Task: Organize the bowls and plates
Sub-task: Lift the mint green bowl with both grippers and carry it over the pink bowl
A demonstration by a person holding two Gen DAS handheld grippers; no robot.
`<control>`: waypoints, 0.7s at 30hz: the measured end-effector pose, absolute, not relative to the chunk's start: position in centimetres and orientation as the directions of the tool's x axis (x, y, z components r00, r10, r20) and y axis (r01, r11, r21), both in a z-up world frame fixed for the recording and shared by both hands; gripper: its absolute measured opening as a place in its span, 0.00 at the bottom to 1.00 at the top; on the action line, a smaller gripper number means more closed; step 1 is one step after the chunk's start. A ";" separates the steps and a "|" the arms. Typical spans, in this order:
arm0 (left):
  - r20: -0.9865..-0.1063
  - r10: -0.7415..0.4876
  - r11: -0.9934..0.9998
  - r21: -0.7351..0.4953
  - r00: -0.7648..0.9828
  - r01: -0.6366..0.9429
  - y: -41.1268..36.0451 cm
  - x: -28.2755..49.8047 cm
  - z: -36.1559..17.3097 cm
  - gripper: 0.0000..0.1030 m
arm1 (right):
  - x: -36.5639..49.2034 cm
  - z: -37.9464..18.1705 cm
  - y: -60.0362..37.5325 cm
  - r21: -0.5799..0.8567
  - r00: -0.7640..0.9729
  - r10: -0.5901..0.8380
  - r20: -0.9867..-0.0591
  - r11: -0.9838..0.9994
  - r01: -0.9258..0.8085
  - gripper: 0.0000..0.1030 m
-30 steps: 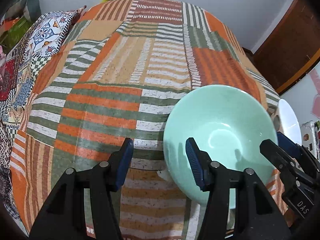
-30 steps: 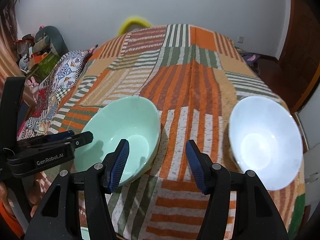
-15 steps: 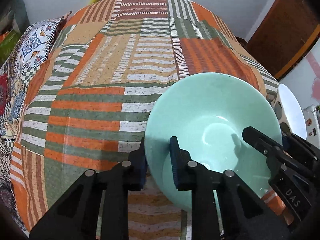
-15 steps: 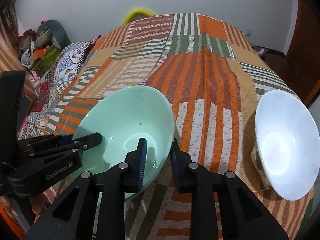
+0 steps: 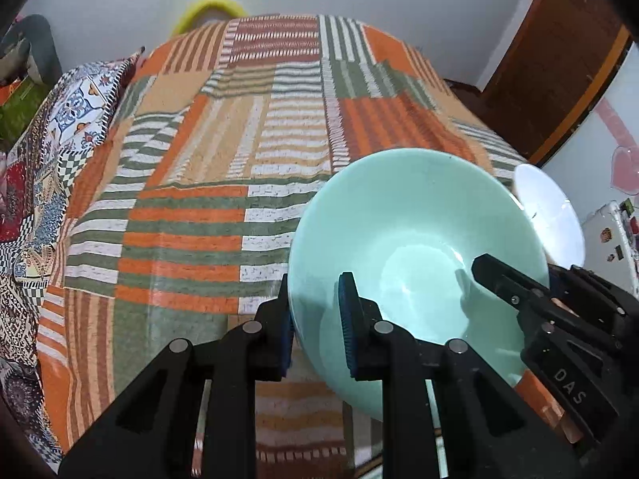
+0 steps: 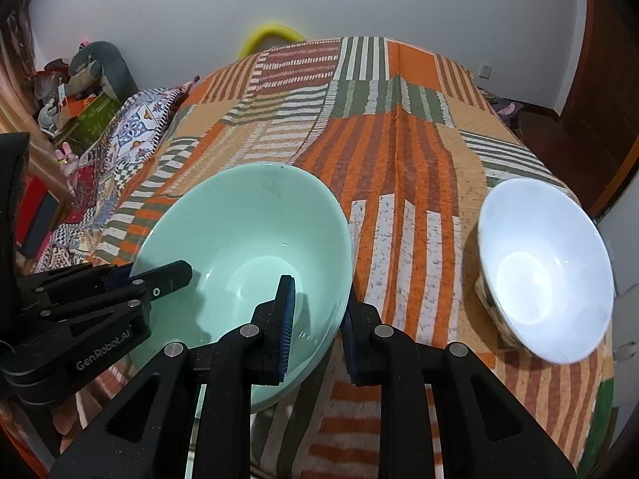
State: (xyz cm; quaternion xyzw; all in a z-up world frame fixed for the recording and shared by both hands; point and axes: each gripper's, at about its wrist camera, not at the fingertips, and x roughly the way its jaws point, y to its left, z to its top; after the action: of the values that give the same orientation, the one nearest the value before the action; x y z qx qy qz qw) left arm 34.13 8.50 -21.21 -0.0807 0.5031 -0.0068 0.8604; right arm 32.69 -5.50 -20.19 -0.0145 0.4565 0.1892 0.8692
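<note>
A mint green bowl (image 5: 415, 239) is held above the striped bedspread (image 5: 223, 183). My left gripper (image 5: 315, 319) is shut on its left rim, one pad inside and one outside. My right gripper (image 6: 317, 319) is shut on its right rim in the same way; the bowl (image 6: 239, 239) fills the left of the right wrist view. A white bowl (image 6: 547, 267) rests on the bedspread to the right, apart from the green one; its edge shows in the left wrist view (image 5: 551, 215). Each gripper shows in the other's view, the right one (image 5: 559, 319) and the left one (image 6: 100, 303).
A patterned quilt (image 5: 48, 151) lies along the left edge of the bed. A yellow ring (image 6: 271, 38) stands at the far end against the wall. A brown wooden door (image 5: 559, 60) is at the right. Clutter and a stuffed toy (image 6: 96, 68) sit at far left.
Both grippers went from open to shut on opposite rims of the green bowl. The bowl now sits higher over the bedspread.
</note>
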 end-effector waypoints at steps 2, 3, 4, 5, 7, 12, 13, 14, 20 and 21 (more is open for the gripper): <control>-0.855 -0.101 0.985 -0.156 0.509 -0.067 8.5 33.1 -20.1 0.19 | 32.0 -19.6 -5.8 0.163 0.515 0.329 -0.791 0.926 -0.341 0.19; -0.851 -0.103 0.985 -0.160 0.515 -0.066 8.5 32.6 -19.7 0.19 | 31.6 -19.3 -5.9 0.167 0.517 0.334 -0.788 0.925 -0.342 0.19; -0.844 -0.107 0.984 -0.164 0.525 -0.063 8.5 31.9 -19.0 0.19 | 31.1 -18.9 -6.0 0.174 0.521 0.341 -0.783 0.923 -0.344 0.19; -0.839 -0.108 0.984 -0.165 0.533 -0.061 8.5 31.4 -18.5 0.19 | 30.7 -18.7 -6.0 0.177 0.523 0.346 -0.779 0.921 -0.346 0.19; -0.827 -0.108 0.984 -0.166 0.551 -0.056 8.5 30.1 -17.3 0.19 | 29.7 -17.9 -6.1 0.186 0.531 0.359 -0.768 0.918 -0.352 0.19; -0.803 -0.108 0.984 -0.170 0.586 -0.051 8.4 27.1 -14.7 0.19 | 27.4 -16.4 -6.1 0.186 0.552 0.375 -0.745 0.911 -0.368 0.19; -0.800 -0.109 0.984 -0.171 0.590 -0.051 8.4 26.6 -14.4 0.19 | 26.8 -16.1 -6.1 0.187 0.556 0.380 -0.739 0.909 -0.372 0.19; -0.795 -0.109 0.984 -0.171 0.597 -0.049 8.4 25.7 -13.8 0.19 | 26.4 -15.9 -6.2 0.190 0.559 0.384 -0.735 0.908 -0.373 0.19; -0.774 -0.087 0.987 -0.154 0.627 -0.054 8.4 22.0 -11.8 0.19 | 24.3 -15.0 -6.0 0.217 0.567 0.418 -0.710 0.895 -0.388 0.20; -0.772 -0.088 0.986 -0.156 0.629 -0.055 8.5 21.4 -11.5 0.19 | 24.0 -14.9 -5.9 0.218 0.566 0.421 -0.709 0.894 -0.392 0.20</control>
State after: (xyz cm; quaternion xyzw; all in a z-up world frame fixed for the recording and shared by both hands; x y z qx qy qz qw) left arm 21.44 8.47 -11.53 -0.0827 0.4304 -0.0091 0.8988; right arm 24.01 -5.88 -14.95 0.0179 0.4051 0.2296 0.8848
